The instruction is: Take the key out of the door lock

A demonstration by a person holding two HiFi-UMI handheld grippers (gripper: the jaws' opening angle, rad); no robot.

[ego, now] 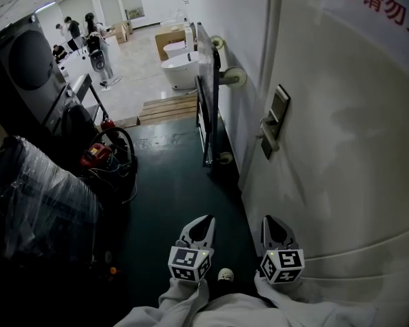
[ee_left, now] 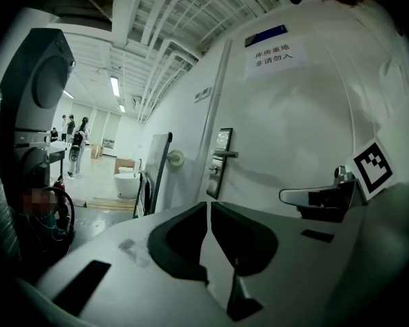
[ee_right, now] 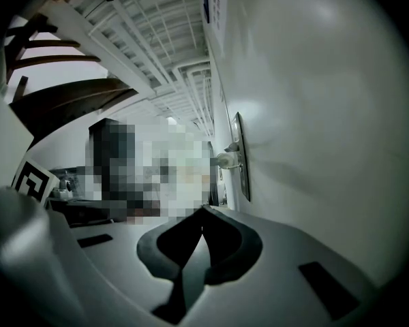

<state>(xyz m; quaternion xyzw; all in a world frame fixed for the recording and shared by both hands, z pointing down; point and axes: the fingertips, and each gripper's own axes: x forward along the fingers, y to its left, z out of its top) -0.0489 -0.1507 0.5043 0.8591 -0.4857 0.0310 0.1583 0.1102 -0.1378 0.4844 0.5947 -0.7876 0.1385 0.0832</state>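
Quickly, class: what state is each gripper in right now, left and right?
Left gripper: closed, jaws together, holding nothing.
Right gripper: closed, jaws together, holding nothing.

Door lock [ego: 275,120]: too small in the head view and the left gripper view to show whether a key sits in it. In the right gripper view it stands edge-on, face hidden. Red lettering [ego: 378,5] on the door: cut off by the top edge. Sleeves [ego: 191,308]: cut off by the bottom edge.
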